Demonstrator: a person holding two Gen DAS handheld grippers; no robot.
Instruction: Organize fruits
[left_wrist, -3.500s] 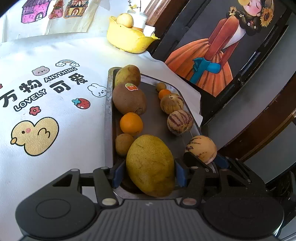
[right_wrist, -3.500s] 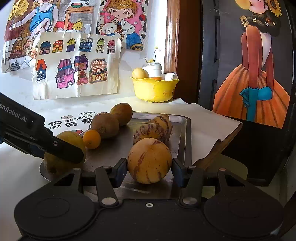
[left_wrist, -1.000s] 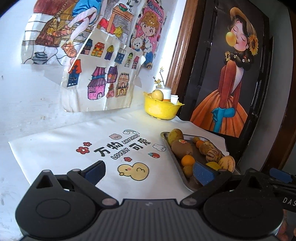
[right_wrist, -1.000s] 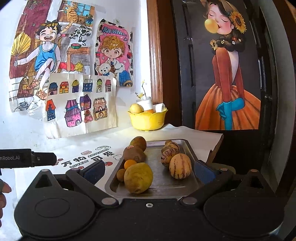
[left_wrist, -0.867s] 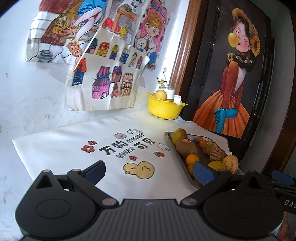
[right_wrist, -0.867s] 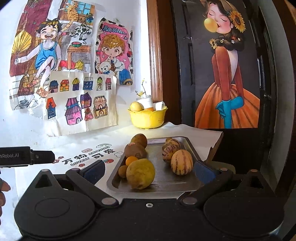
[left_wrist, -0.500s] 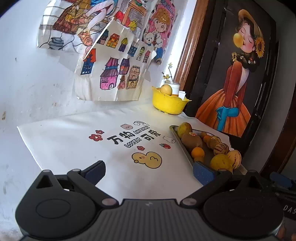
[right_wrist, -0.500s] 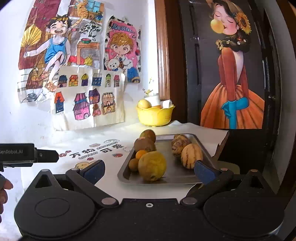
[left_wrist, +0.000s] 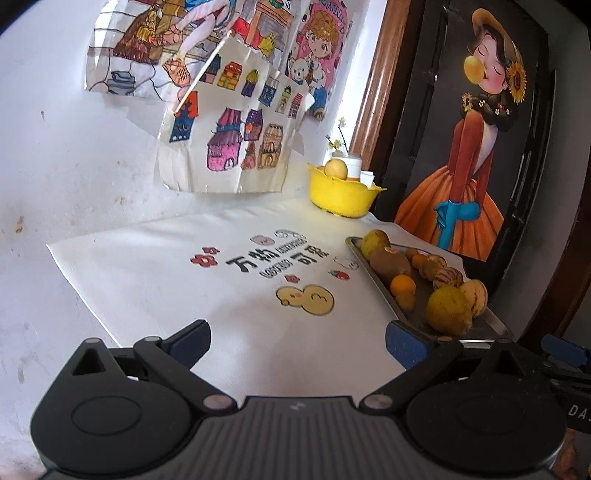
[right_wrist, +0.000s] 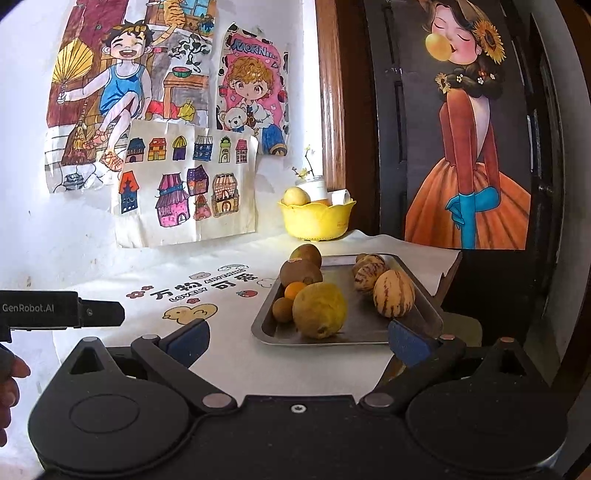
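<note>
Metal tray w/ fruits sat at the tabletop's right edge, long axis running front-to-back. Left gripper & right gripper both spread wide, holding nothing.

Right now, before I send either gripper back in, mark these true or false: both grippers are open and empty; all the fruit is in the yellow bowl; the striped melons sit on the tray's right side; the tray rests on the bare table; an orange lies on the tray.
1. The left gripper and right gripper are open and empty. True.
2. All the fruit is in the yellow bowl. False: most lies on the metal tray.
3. The striped melons sit on the tray's right side. True.
4. The tray rests on bare table. False: it rests on the printed white cloth.
5. A small orange lies on the tray. True.
</note>
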